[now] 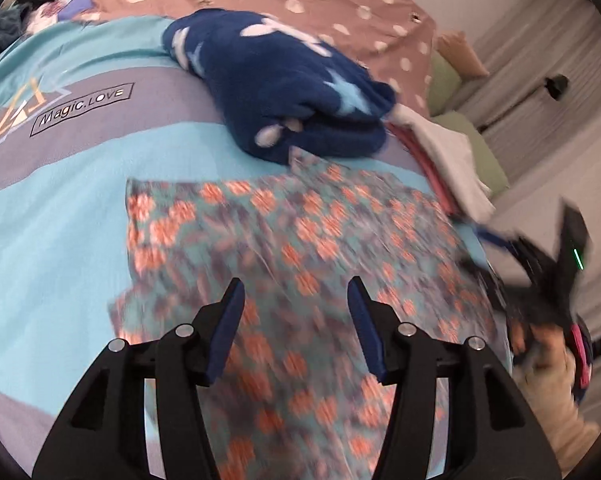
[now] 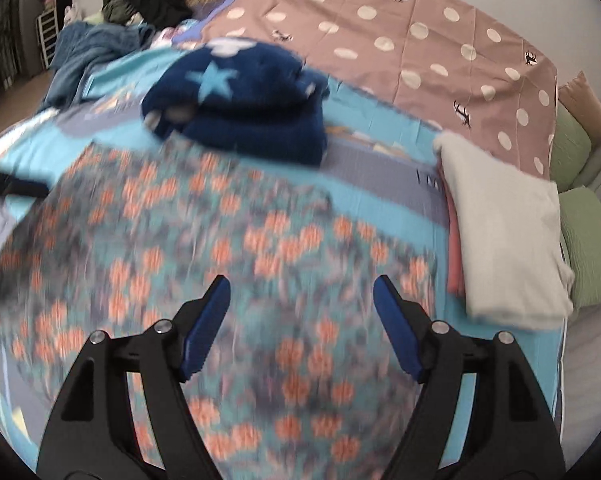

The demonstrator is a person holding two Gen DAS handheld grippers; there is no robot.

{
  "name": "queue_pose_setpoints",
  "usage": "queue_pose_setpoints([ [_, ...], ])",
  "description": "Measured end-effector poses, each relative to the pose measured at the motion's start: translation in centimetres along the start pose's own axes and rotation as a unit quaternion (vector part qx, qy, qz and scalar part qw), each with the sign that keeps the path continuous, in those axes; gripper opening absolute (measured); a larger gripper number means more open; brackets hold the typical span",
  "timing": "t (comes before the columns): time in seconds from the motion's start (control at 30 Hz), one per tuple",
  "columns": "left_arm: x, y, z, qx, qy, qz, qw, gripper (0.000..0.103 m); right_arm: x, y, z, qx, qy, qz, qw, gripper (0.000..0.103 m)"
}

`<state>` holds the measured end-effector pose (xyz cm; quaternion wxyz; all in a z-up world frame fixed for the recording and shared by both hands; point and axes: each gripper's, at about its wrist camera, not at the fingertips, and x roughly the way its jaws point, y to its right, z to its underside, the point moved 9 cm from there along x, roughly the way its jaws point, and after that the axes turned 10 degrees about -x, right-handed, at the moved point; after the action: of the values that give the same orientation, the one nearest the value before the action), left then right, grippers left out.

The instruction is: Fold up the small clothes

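A teal garment with orange flowers (image 1: 300, 240) lies spread flat on the blue bedcover (image 1: 60, 220), blurred in both views. My left gripper (image 1: 295, 284) hovers over its near part, open, with nothing pinched between the blue pads. In the right wrist view the same floral garment (image 2: 220, 240) fills the middle, and my right gripper (image 2: 301, 282) stands open above it, with nothing gripped. The right gripper (image 1: 560, 272) also shows as a dark blur at the right edge of the left wrist view, with a hand behind it.
A folded navy fleece with pale stars (image 2: 236, 100) sits just beyond the floral garment. A folded white cloth (image 2: 500, 232) rests on a pink one at the right. Behind lie a brown polka-dot sheet (image 2: 420, 40), green pillows (image 2: 584, 252) and a clothes heap (image 2: 100, 44) at the far left.
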<state>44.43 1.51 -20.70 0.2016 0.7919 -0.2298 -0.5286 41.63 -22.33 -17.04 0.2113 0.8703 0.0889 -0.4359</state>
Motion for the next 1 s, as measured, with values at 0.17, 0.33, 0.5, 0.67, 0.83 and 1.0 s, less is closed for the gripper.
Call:
queue_pose_setpoints([
  [0.17,2.6,-3.4,-1.4,-0.055,-0.017,-0.008,0.9983,0.054,-1.3,1.1,4.6,0.048,-0.015,-0.022,0.999,0.08],
  [0.33,-2.7,-3.6,-1.1,-0.053,0.035,-0.016,0.9979,0.055,-2.4,2.4,7.7,0.089,-0.024,-0.023,0.995,0.08],
  [0.5,-7.0,-5.4,2.8,-0.039,0.053,-0.068,0.9956,0.06,-4.0,-2.4,7.3,0.049,-0.005,-0.055,0.997,0.08],
  [0.67,-7.6,-8.7,7.6,-0.1,0.006,-0.065,0.9929,0.063,-4.6,-8.7,6.3,0.022,0.008,-0.127,0.992,0.08],
  [0.83,-6.9,-11.3,11.5,-0.174,-0.03,-0.021,0.984,0.063,-4.8,-12.2,6.0,0.013,0.007,-0.162,0.987,0.08],
  [1.0,-6.6,-11.1,12.5,-0.218,-0.036,0.041,0.9746,0.063,-4.7,-12.7,6.2,0.031,0.003,-0.18,0.983,0.08],
])
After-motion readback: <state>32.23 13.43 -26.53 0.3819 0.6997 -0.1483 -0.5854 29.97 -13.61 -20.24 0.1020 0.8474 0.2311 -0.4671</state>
